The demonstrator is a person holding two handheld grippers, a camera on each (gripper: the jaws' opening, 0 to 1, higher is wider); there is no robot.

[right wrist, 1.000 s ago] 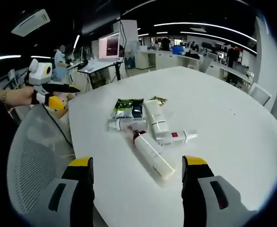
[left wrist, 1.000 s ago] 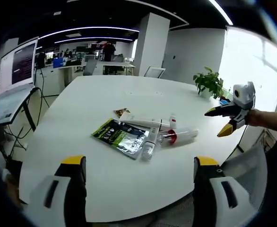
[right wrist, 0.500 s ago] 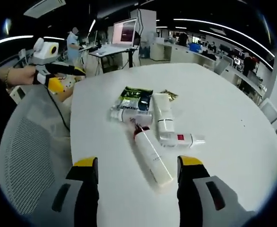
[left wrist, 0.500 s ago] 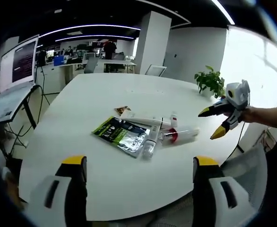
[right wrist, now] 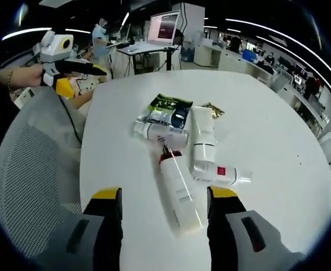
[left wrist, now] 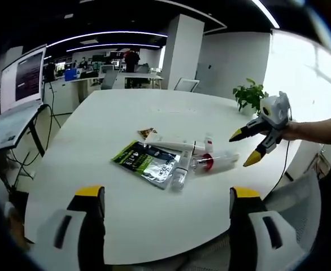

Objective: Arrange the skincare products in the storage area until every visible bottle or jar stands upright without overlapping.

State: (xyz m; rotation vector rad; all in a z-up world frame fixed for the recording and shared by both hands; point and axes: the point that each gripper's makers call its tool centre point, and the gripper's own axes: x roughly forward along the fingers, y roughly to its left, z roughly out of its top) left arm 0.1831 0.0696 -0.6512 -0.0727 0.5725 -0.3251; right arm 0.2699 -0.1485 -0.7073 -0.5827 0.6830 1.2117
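On the white table (right wrist: 278, 141), the skincare products lie flat in a cluster. In the right gripper view, the right gripper (right wrist: 164, 195) hovers with jaws spread, the near end of the white bottle with a red collar (right wrist: 177, 189) between them. The white tube (right wrist: 202, 138) and green sachet (right wrist: 166, 108) lie farther off. The left gripper (left wrist: 161, 195), jaws apart and empty, stays well short of the cluster.
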